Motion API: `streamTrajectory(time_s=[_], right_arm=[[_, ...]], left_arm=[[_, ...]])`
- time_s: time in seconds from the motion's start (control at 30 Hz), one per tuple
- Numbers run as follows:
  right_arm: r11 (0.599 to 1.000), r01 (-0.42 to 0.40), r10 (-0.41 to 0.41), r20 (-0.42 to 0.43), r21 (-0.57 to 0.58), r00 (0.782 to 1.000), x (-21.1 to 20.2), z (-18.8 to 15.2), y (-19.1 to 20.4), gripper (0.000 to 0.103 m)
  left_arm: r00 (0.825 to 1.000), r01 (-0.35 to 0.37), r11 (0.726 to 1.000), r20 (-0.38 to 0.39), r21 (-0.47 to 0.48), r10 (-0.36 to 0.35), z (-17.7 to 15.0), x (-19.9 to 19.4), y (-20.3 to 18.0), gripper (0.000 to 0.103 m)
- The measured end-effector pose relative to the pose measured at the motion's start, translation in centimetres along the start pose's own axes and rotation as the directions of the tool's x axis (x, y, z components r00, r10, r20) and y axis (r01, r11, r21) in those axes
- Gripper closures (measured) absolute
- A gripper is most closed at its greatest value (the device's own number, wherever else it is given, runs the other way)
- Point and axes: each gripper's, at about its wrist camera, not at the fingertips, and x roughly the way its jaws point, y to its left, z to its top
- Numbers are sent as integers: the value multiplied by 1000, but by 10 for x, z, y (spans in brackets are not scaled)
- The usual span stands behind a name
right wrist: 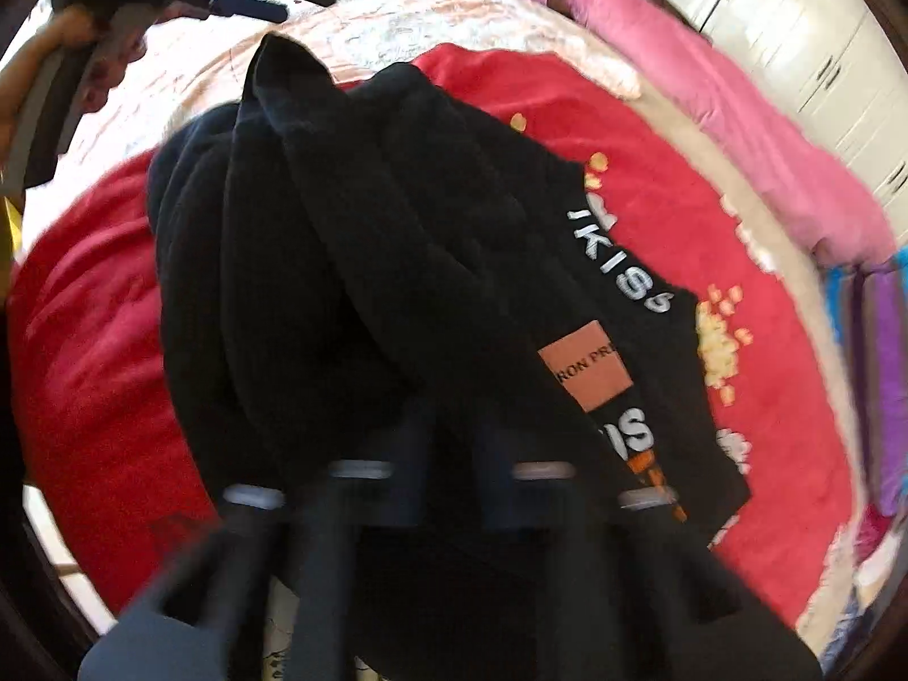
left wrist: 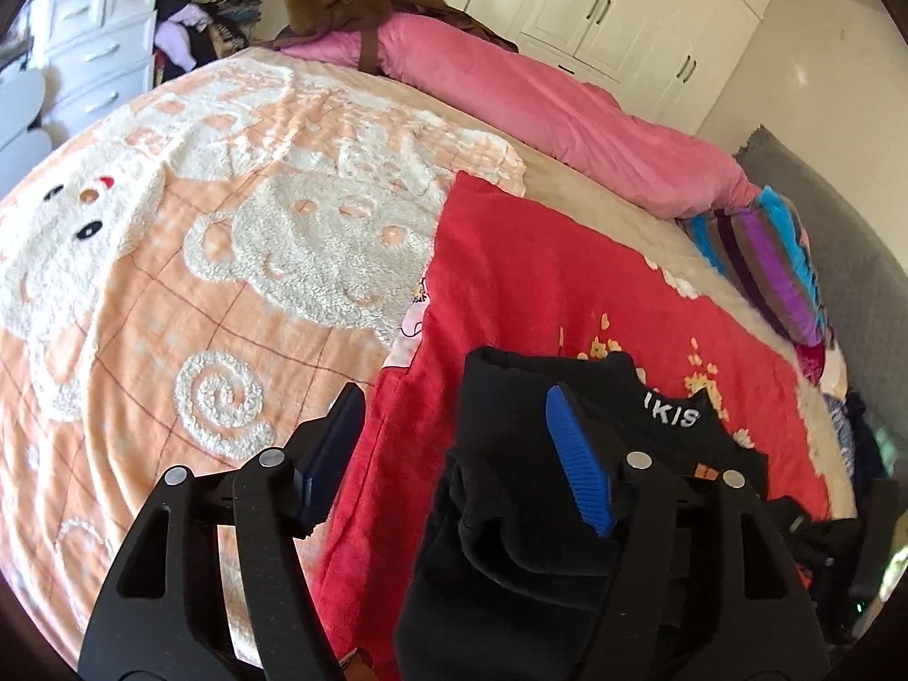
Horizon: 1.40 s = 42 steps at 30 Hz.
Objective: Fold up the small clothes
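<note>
**Black socks gathered over red blanket**

Left gripper (left wrist: 454, 425): jaws standing apart, pressing on nothing; blue ribbed pad (left wrist: 576, 465) of one finger laid against black socks (left wrist: 511, 511), dark opposite finger (left wrist: 335, 442) clear of cloth, over peach bear-patterned blanket (left wrist: 170, 295). Right gripper (right wrist: 448, 454): blurred, jaws drawn together, fingertips buried in folds of the same black socks (right wrist: 352, 261), apparently pinching them. Socks bunched in layers, white lettering on cuffs and an orange patch (right wrist: 585, 366) showing. Beneath: red blanket (right wrist: 85, 352) with yellow flower print, spread on the bed. Farther out: pink quilt (left wrist: 556, 113) rolled along the far edge, striped cushion (left wrist: 766, 267) beside it, white wardrobes (left wrist: 624, 17) and white drawers (left wrist: 96, 40) against the walls.
</note>
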Motion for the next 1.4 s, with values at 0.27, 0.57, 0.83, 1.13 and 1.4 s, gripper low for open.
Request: streamTrajectory(time_s=[0.27,0.57,0.83,1.13,1.4], right_arm=[[955,6,-34,88,296,996,-7,32,-79,98],[946,-25,-37,187,323,982,-34,18,-82,76],[965,-250,223,264,74,938,-59,9,8,52],[991,51,-66,116,125,991,-7,41,-13,87],[846,83,-205,178,527,962,-28,-5,-96,61]], left_arm=[[1000,10,999,1,-48,-10,2,-1,10,44],[1000,13,999,-23,-42,-14,0,4,10,43],[1000,5,999,-29,-39,-6,0,2,12,39],[999,0,999,-35,-40,-1,0,5,13,38],[999,5,999,-48,-51,-7,-2,10,17,37]])
